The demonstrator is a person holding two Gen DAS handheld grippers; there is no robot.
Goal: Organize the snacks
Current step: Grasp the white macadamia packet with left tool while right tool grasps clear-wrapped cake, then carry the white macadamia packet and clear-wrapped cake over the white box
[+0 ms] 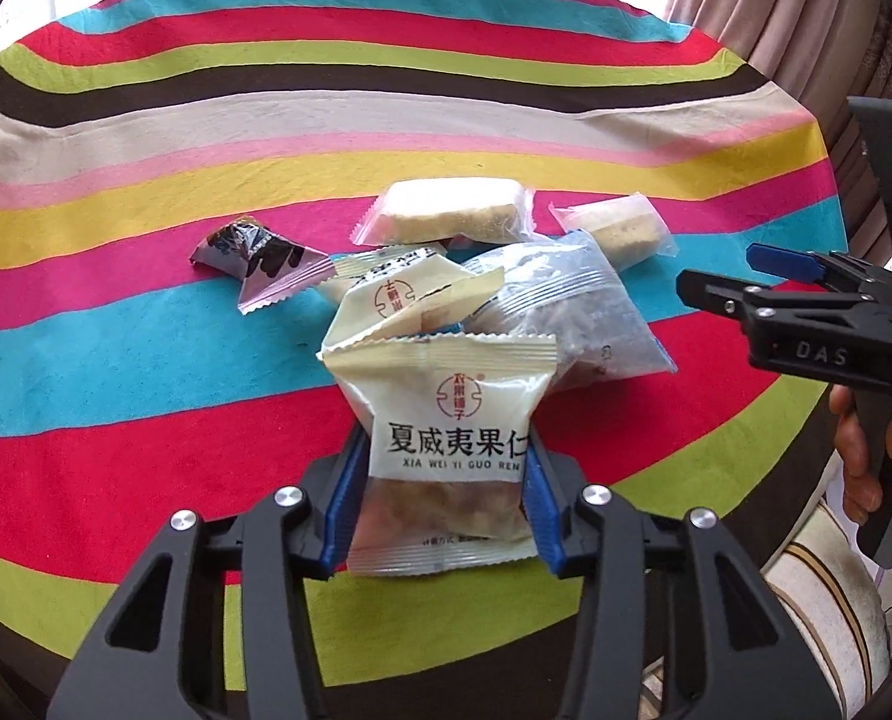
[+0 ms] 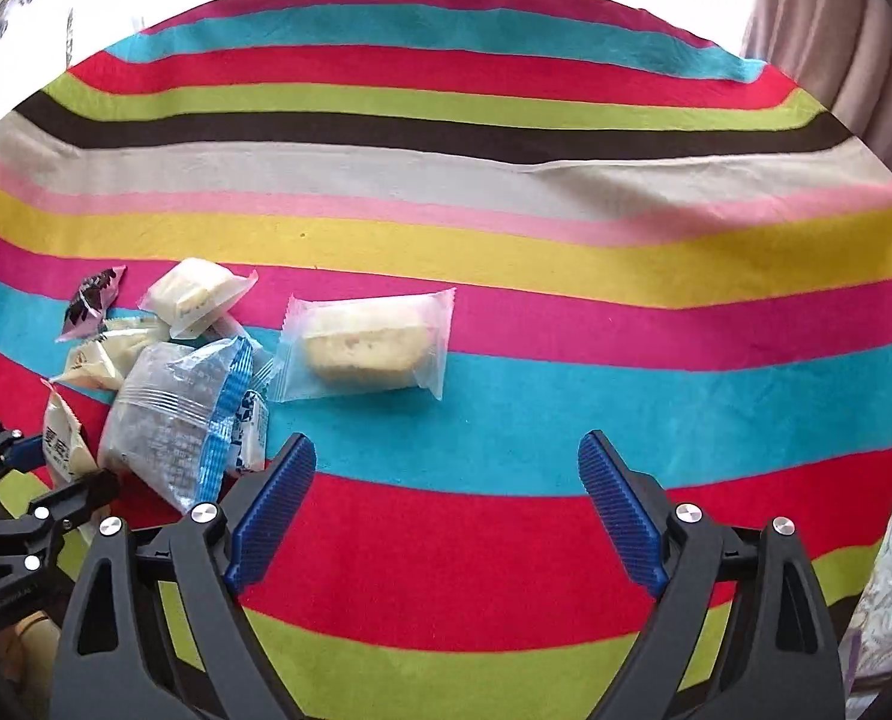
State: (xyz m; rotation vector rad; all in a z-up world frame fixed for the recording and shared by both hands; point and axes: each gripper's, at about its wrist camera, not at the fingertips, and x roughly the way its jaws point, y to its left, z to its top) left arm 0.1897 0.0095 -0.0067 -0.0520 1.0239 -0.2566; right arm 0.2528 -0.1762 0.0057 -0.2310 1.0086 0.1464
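From the left wrist, the left gripper [image 1: 443, 510] is being seen with its blue pads pressed against both sides of a cream nut packet [image 1: 446, 450], which is being held between them above the striped tablecloth [image 1: 146, 360]. Just beyond the held packet, a pile of snacks is lying on the cloth: a second cream packet [image 1: 404, 294] is touching it, a clear bag with dark contents [image 1: 565, 312] is lying to its right, and a clear-wrapped cake [image 1: 451, 213] is resting at the far side. Another wrapped cake [image 1: 616, 231] is lying right of the pile, and a dark pink-edged candy wrapper [image 1: 260, 261] is lying to its left. The right gripper [image 1: 739, 282] is being held at the right edge.

From the right wrist, the right gripper [image 2: 446, 504] is being shown with its fingers spread wide and nothing between them, above the tablecloth [image 2: 505, 540]. The wrapped cake [image 2: 368, 345] is lying alone, just right of the pile, where the clear bag [image 2: 170, 420] is being partly overlapped by others. The held packet [image 2: 65, 444] is being seen at the left edge, beside the left gripper [image 2: 26, 468].
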